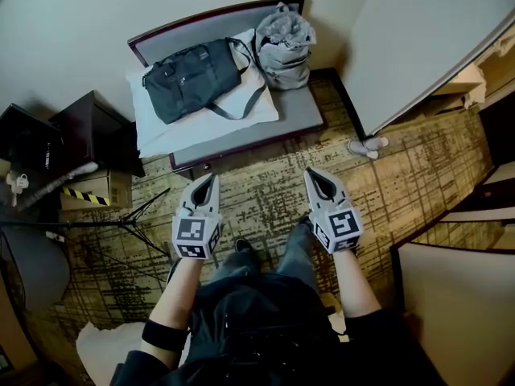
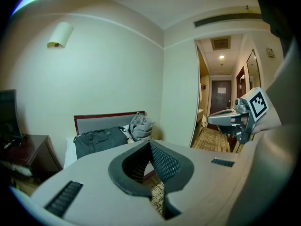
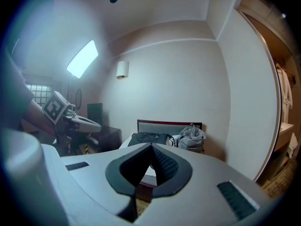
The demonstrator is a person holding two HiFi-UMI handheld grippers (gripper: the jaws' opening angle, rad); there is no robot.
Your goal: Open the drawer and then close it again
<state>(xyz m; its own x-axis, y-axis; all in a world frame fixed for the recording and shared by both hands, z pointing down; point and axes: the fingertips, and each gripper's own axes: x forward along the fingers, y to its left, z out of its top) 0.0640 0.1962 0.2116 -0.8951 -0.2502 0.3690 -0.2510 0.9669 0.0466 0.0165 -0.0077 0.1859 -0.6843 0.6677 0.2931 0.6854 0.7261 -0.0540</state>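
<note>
Patterned carpet (image 1: 265, 191) fills the floor beneath me, and nearest the camera I see the person's dark trousers and both forearms reaching forward. The left claw (image 1: 209, 182) is pressed together with nothing between its pads, and the right claw (image 1: 314, 177) is pressed together and empty too. They are held side by side above the carpet, both pointing ahead. Thin tripod legs (image 1: 121, 223) spread across the floor at the left, near a cardboard box (image 1: 92, 191) with yellow-and-black tape. Straight ahead stands a padded seat (image 1: 298, 107) in a dark wood frame. On it a white pillow (image 1: 161, 131) lies under a dark duffel bag (image 1: 193, 79), with a grey backpack (image 1: 283, 51) upright just beside the bag. A dark cabinet (image 1: 96, 127) stands to the seat's left. I cannot tell where the drawer is: the only wooden fronts I see are the strip under the seat's cushion and that cabinet, and both claws are well apart from either. On the far wall hangs a lamp (image 2: 60, 35).
</note>
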